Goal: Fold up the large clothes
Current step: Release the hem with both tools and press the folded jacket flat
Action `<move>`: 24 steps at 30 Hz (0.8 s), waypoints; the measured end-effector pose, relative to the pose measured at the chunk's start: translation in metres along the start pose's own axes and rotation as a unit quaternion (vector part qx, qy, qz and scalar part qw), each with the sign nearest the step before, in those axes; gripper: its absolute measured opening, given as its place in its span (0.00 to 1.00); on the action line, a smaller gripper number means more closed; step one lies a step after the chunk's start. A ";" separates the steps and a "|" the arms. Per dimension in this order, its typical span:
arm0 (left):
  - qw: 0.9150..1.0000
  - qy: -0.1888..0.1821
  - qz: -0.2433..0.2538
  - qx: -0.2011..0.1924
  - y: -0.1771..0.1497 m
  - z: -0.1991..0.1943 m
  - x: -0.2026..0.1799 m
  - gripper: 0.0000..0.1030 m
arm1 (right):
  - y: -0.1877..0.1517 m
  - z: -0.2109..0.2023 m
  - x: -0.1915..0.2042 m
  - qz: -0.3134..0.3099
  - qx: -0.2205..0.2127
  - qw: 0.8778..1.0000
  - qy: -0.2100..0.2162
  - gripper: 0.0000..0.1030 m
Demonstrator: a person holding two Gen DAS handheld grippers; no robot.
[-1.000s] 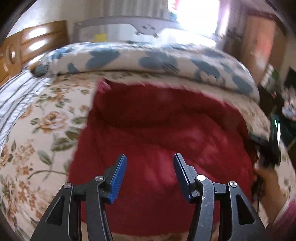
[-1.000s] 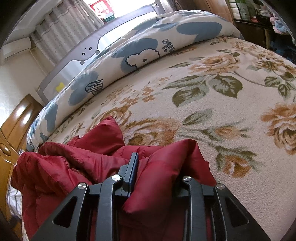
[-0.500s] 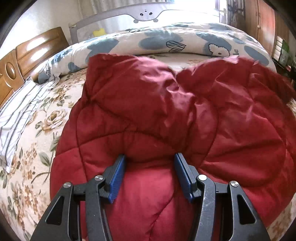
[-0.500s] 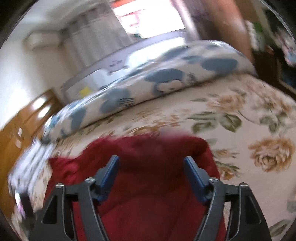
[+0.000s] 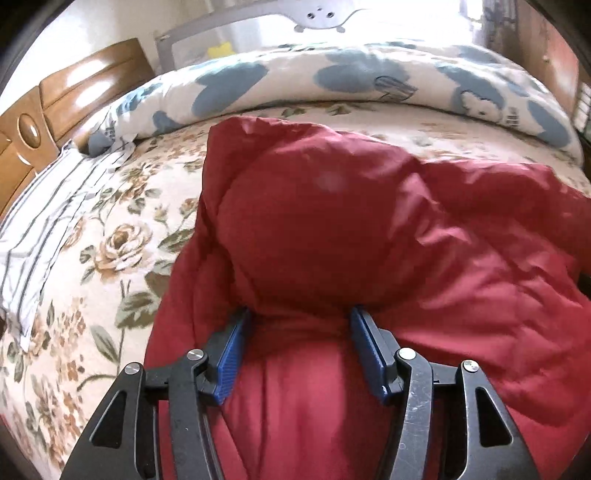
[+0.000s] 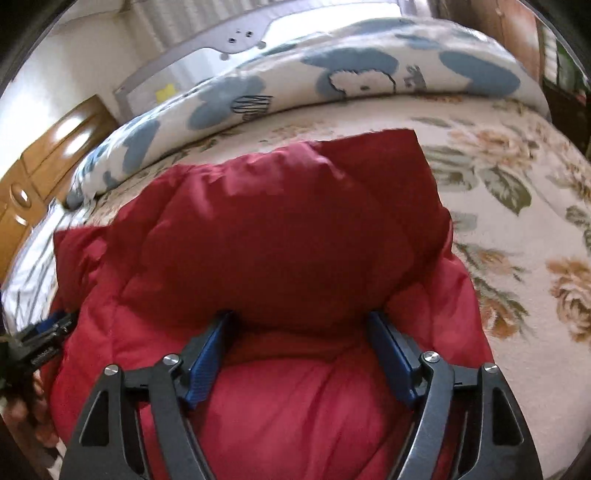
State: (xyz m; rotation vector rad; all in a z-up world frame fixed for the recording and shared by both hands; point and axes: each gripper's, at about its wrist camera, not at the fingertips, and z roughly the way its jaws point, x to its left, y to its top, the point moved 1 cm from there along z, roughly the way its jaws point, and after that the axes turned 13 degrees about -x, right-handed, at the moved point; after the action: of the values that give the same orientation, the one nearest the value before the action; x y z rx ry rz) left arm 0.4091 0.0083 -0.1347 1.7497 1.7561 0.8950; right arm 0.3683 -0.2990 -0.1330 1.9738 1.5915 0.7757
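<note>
A puffy red quilted jacket lies on the floral bed, its upper part folded over into a thick bulge. My left gripper points down at it. The jaws are opening, their blue pads standing on either side of a soft ridge of red fabric without pinching it, the tips tucked under the bulge. In the right wrist view the jacket fills the middle, and my right gripper stands wide open over it, its tips against the fold. The left gripper shows at the left edge of that view.
The bed has a floral sheet. A rolled white duvet with blue shapes lies along the far side, in front of a grey bed rail. A wooden headboard and a striped cloth are at the left.
The right gripper let go of the red fabric it pinched and opened wide. The jacket's far part came over into a fold. The left gripper moved down and closer to the jacket.
</note>
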 end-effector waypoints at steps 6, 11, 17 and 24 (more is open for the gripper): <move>1.000 0.011 -0.011 0.006 0.010 0.031 -0.010 0.56 | 0.003 0.015 -0.013 0.030 -0.009 0.999 -0.005 0.74; 1.000 0.013 -0.010 0.005 0.012 0.043 -0.011 0.56 | 0.005 0.020 -0.014 0.038 -0.008 0.999 -0.008 0.74; 1.000 -0.002 -0.023 0.005 0.015 0.025 0.000 0.55 | 0.007 0.021 -0.015 0.036 -0.006 0.999 -0.009 0.74; 0.998 -0.040 -0.035 -0.016 0.009 -0.019 0.025 0.55 | 0.010 0.005 -0.009 0.029 -0.016 0.999 -0.012 0.76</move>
State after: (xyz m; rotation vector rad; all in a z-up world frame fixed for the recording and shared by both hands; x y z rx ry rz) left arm 0.3993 0.0313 -0.1128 1.6711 1.7311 0.8074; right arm 0.3770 -0.3104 -0.1305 2.0073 1.5052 0.7931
